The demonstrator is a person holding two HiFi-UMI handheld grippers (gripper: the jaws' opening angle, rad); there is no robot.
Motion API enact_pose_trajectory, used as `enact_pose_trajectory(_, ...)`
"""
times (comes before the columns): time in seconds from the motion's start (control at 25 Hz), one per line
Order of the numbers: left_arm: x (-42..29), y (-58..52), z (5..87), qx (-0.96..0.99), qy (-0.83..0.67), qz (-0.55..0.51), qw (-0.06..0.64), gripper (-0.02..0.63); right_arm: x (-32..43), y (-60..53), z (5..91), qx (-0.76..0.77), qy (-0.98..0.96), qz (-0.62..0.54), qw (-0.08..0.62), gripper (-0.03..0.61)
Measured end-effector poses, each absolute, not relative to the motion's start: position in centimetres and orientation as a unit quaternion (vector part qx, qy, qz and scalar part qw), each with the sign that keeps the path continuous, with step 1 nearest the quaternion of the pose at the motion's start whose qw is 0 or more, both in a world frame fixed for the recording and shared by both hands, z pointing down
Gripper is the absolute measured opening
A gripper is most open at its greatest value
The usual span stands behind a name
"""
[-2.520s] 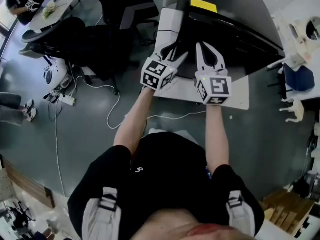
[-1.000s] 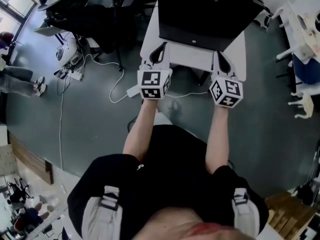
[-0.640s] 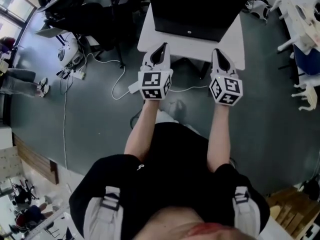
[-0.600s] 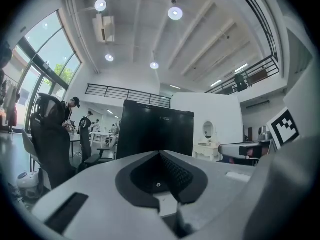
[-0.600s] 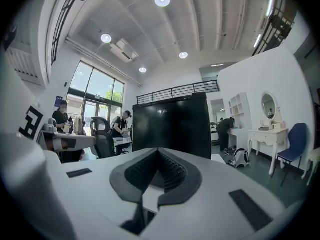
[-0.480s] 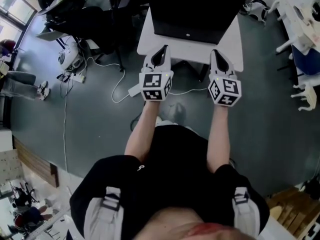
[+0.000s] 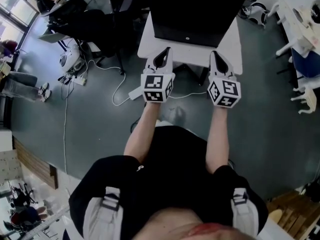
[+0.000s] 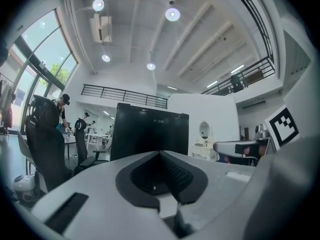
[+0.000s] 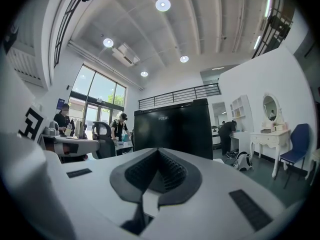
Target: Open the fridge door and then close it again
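both grippers are clenched with nothing in them. the left gripper [image 7: 163, 55] has its jaws pressed together tip to tip, and its own view shows only the dark ribbed pads meeting. same story with the right gripper [image 7: 216, 55], closed on empty air. they're held side by side, pointing level and straight ahead, one on each of the person's outstretched arms, with the marker cubes facing up at the head camera. right in front of them is the black fridge [image 7: 195, 11], a squat dark box sitting on a low white platform [image 7: 144, 40]. its door looks shut, since the front is one flat black face with a small logo near the top. neither gripper touches it; both tips are near its front, the left one lined up with its left side and the right one with its right side. on the grey floor to the left a white cable [image 7: 118, 91] snakes away toward some black office chairs [image 7: 75, 19]. off to the right there's a white dressing table [image 9: 267, 134] with an oval mirror and a blue chair [image 9: 294, 143] beside it.
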State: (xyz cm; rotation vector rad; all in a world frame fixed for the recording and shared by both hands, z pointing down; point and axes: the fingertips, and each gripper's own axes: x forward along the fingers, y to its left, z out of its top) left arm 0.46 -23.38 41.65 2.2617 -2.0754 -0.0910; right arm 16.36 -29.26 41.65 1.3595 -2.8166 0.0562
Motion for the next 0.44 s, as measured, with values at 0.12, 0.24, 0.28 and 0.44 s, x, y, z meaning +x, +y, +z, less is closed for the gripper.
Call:
enact_pose_trajectory(0.12, 0.55, -23.32, 41.14, 0.736, -0.676, -0.033, 0.032, -0.002, 16.66, -29.27, 40.96, 0.436, -0.9, 0.017, 0.001, -0.006)
enact_pose_trajectory(0.24, 0.25, -23.38, 40.77, 0.734, -0.677, -0.037, 0.03, -0.002, 16.62, -29.37, 40.65, 0.435, -0.901, 0.013, -0.004, -0.006)
enact_pose_trajectory(0.28, 0.07, -23.4, 40.7, 0.734, -0.678, -0.037, 0.029, -0.002, 16.48, -29.38, 40.62, 0.433, -0.901, 0.012, -0.004, -0.006)
enact_pose_trajectory(0.44, -0.13, -23.5, 40.51, 0.732, -0.679, -0.037, 0.028, -0.002, 16.36, -29.48, 40.66, 0.43, -0.903, 0.013, -0.004, -0.006)
